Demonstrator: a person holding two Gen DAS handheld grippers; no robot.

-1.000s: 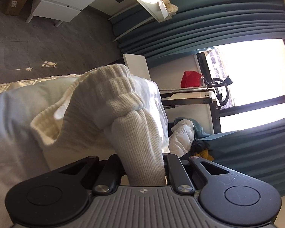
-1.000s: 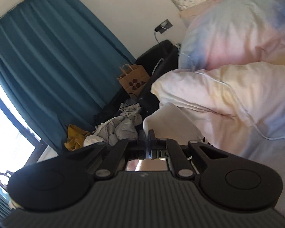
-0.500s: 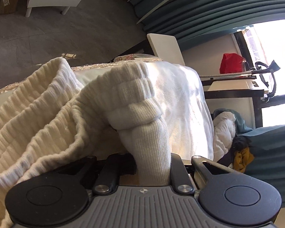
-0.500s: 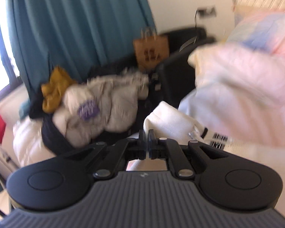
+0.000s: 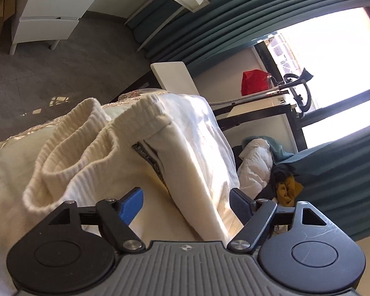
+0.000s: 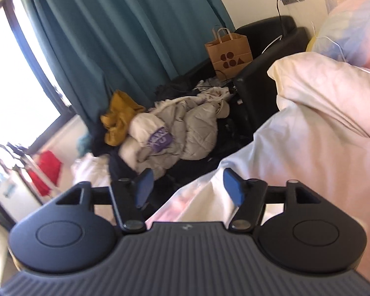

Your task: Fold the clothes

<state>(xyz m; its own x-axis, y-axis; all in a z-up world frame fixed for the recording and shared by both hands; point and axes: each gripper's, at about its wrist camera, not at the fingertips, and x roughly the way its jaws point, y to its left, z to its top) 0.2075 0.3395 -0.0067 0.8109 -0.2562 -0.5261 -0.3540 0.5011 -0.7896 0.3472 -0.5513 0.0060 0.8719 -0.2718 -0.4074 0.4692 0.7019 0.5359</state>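
The bed [image 5: 9, 162], covered in pale bedding, carries the cream knit garment [image 5: 125, 153], which lies bunched directly ahead of the left gripper [image 5: 186, 203] with its ribbed cuffs and hem turned up toward the camera. The left gripper's jaws are opening; a fold of the garment runs between them, and neither pad presses on it. The right gripper [image 6: 188, 188] is also opening, jaws apart with only the white bedsheet [image 6: 296, 162] behind the gap.
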